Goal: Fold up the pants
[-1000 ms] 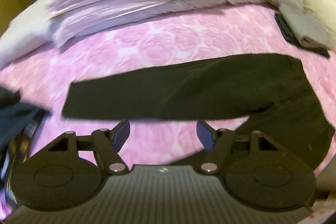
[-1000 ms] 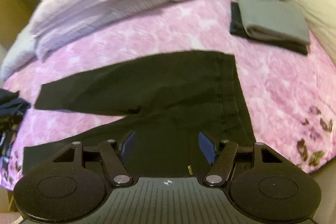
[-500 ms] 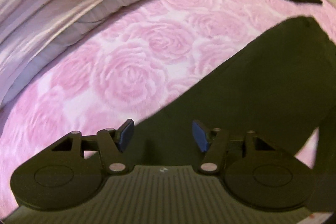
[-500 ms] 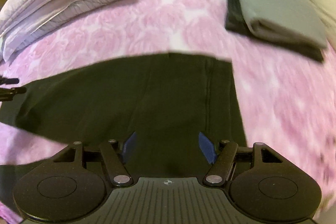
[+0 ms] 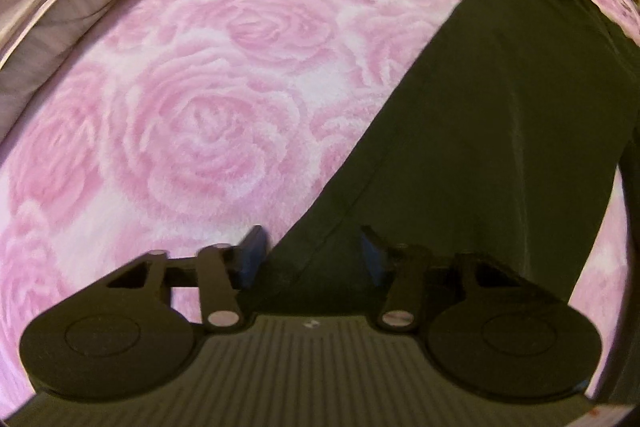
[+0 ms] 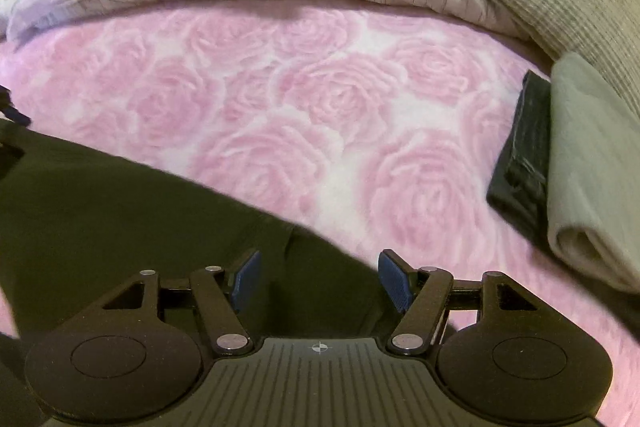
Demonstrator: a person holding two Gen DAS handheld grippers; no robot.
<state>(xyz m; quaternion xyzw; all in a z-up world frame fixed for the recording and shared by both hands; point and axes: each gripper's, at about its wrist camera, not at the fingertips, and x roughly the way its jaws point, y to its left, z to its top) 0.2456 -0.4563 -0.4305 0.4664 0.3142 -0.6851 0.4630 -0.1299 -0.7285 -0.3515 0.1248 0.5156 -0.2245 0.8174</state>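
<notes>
Between the left tool's (image 5: 310, 255) closing blue pads lies the hem edge of the flat black fabric pants (image 5: 500, 131), where a second ago both hovered higher; the right tool (image 6: 320, 281), spread, straddles their waist edge, so pinching begins.
</notes>
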